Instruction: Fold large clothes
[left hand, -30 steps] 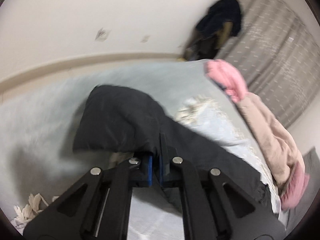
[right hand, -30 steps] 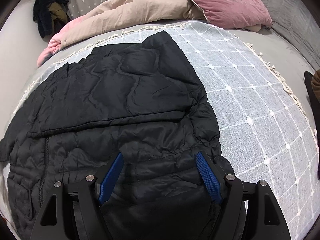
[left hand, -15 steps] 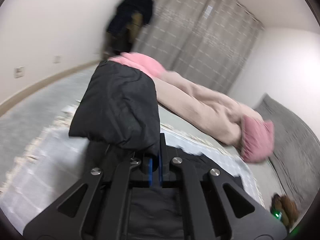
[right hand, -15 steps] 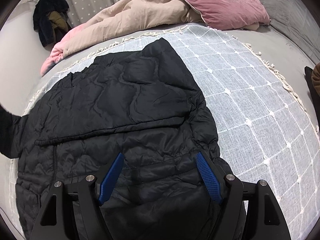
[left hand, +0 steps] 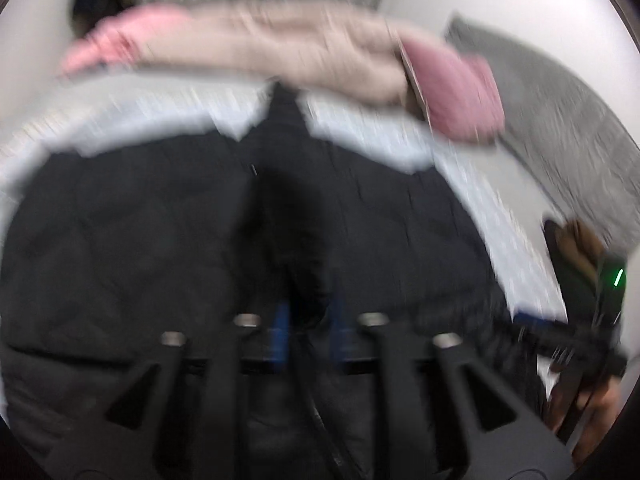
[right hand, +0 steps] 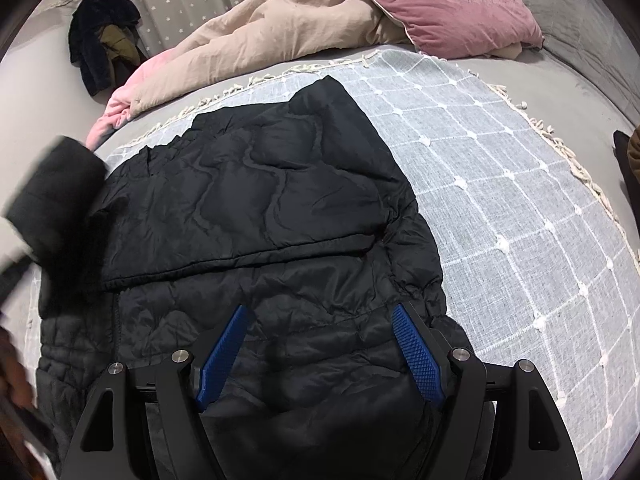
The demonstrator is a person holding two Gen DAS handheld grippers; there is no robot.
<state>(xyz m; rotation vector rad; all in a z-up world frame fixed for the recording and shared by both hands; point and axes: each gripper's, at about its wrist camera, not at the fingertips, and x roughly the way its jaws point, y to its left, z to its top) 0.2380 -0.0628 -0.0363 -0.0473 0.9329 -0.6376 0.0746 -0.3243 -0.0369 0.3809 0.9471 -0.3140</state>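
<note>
The black jacket (right hand: 272,216) is spread on the bed's checked throw (right hand: 520,208). Its sleeve (left hand: 304,240) is seemingly (blurred view) being released by the opening left hand-held gripper (left hand: 308,332); the right hand-held gripper (right hand: 320,352) is held wide, empty.

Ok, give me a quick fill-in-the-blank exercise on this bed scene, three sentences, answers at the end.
1. The black quilted puffer jacket lies on a light grey ____ throw with white fringe.
2. The right gripper has ____ ribbed pads on its fingers.
3. The dusty pink velvet pillow rests against a ____ duvet.

Missing words: checked; blue; beige
</note>
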